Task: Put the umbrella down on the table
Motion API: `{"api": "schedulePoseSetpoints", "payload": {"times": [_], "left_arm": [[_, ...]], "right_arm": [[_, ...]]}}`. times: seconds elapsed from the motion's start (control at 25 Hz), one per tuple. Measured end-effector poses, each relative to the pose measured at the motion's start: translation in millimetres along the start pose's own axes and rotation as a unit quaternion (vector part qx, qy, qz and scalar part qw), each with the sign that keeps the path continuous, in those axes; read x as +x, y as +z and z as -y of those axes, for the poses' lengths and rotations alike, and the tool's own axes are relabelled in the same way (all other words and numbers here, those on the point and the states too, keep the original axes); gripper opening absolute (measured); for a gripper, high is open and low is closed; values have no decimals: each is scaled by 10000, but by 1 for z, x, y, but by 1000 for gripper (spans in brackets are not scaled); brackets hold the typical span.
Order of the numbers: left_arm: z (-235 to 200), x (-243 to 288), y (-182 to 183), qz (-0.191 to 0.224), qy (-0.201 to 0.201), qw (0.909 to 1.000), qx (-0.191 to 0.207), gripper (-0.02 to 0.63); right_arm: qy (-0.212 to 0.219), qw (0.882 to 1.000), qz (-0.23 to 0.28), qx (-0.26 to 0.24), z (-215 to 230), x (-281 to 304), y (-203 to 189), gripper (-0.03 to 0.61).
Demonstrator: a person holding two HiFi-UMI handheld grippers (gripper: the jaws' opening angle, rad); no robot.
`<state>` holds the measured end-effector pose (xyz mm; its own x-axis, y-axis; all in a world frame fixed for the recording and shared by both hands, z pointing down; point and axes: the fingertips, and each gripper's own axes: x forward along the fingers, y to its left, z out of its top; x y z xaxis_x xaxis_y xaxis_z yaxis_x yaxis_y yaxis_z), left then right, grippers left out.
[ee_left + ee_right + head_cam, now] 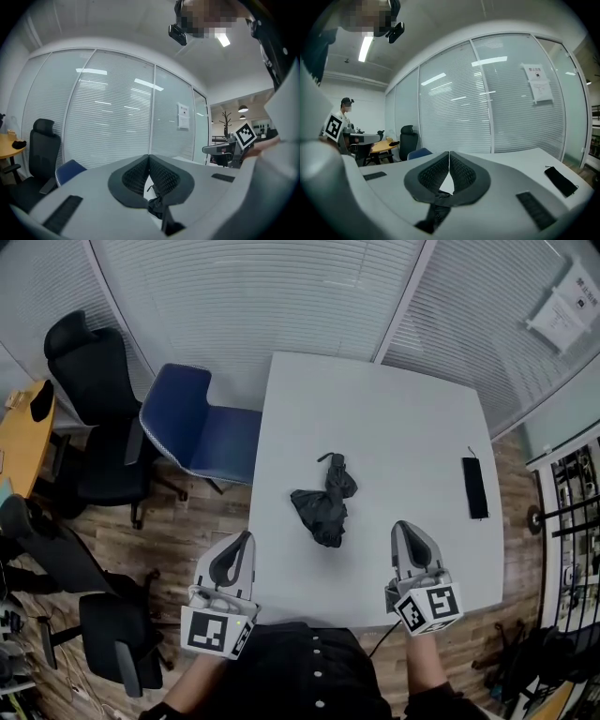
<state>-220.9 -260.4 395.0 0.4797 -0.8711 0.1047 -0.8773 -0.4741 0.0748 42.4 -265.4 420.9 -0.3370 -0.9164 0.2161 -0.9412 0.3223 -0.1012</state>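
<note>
Head view: umbrella [323, 502] down on counter [394, 418], nothing held
Jaws of left gripper [246, 538] and right gripper [403, 527] pressed together on nothing. Umbrella lies ahead, between the two, apart from both. Likely risk: a gripper tip swinging inward snags the loose canopy and drags it toward the near edge

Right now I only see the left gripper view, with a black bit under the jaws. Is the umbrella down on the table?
Observer: Yes. The head view shows the whole umbrella lying crumpled on the white table, touching neither gripper.
Operator: Is the other gripper holding anything?
Observer: No. The right gripper has its jaws together, with nothing between them.
Operator: Where's my gripper?
Observer: The left gripper is by the table's near left corner, with the umbrella ahead to its right.
</note>
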Motion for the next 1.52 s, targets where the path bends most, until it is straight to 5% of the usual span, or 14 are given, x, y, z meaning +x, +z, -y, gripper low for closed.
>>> {"api": "schedulePoseSetpoints", "payload": {"times": [0.64,1.52], "left_arm": [[-15,-9,32,366,162,9990,210,15],[-16,-26,54,647,268,9970,336,15]], "right_arm": [[181,9952,955,59,-4,-37,52,32],[-860,9891,1147,-338,24,-68,64,32]]}}
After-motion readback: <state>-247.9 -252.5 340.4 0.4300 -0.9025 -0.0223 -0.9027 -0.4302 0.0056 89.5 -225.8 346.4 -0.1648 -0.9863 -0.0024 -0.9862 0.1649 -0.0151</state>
